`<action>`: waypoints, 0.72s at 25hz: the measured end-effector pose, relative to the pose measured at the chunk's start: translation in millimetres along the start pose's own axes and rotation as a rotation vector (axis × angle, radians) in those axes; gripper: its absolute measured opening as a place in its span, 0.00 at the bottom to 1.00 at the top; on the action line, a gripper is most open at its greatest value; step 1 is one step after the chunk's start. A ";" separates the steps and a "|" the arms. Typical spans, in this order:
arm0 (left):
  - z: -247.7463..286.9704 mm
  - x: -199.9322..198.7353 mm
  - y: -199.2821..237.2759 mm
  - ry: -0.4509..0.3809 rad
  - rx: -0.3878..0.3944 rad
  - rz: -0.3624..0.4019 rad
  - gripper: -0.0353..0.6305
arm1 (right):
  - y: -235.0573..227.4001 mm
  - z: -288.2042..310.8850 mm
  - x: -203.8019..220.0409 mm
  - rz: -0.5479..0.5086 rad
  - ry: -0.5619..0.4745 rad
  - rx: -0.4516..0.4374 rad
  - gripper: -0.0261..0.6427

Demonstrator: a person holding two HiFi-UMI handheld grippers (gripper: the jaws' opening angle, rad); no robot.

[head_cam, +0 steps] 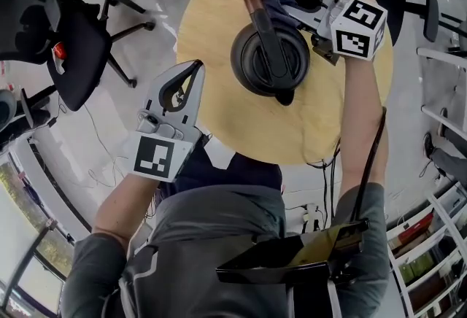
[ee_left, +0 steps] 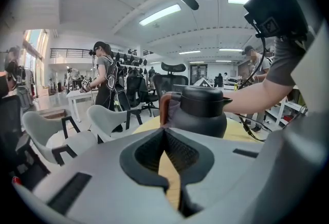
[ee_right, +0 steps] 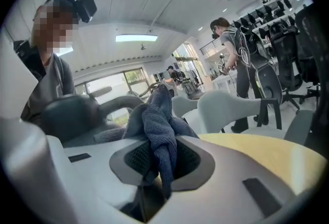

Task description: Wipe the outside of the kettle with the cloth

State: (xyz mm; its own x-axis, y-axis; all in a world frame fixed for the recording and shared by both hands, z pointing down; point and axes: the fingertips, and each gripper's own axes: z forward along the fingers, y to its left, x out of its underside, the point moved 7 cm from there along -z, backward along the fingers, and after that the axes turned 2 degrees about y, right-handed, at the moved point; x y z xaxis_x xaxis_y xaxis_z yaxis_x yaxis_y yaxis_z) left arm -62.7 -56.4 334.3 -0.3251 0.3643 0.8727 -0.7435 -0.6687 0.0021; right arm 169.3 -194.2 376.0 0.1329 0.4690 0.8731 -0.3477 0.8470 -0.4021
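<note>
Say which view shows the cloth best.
The right gripper view: the cloth fills its middle, clamped in the right gripper. The head view shows a small bunch by the kettle; the left gripper view, barely any.

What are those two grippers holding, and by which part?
The right gripper pinches the blue cloth by a bunched fold. The left gripper holds nothing, its jaws together.
</note>
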 end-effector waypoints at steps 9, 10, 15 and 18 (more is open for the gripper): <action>7.1 21.0 32.9 0.034 -0.011 -0.017 0.07 | -21.4 20.1 44.9 -0.006 0.128 0.070 0.18; 6.3 21.0 36.0 0.041 -0.017 -0.005 0.07 | -23.1 20.9 48.2 -0.010 0.142 0.064 0.18; 1.7 29.1 51.9 0.074 -0.045 -0.010 0.07 | -25.3 24.3 52.5 -0.041 0.186 0.062 0.18; -1.4 33.0 54.9 0.066 -0.055 0.000 0.07 | -25.9 26.9 54.0 -0.071 0.226 0.092 0.18</action>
State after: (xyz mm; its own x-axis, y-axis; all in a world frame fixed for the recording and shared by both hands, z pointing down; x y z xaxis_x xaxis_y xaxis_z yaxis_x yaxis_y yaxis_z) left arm -115.0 -80.1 362.5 -0.3620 0.4076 0.8384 -0.7739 -0.6328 -0.0265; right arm 160.6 -197.5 441.0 0.3603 0.4619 0.8104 -0.4116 0.8584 -0.3062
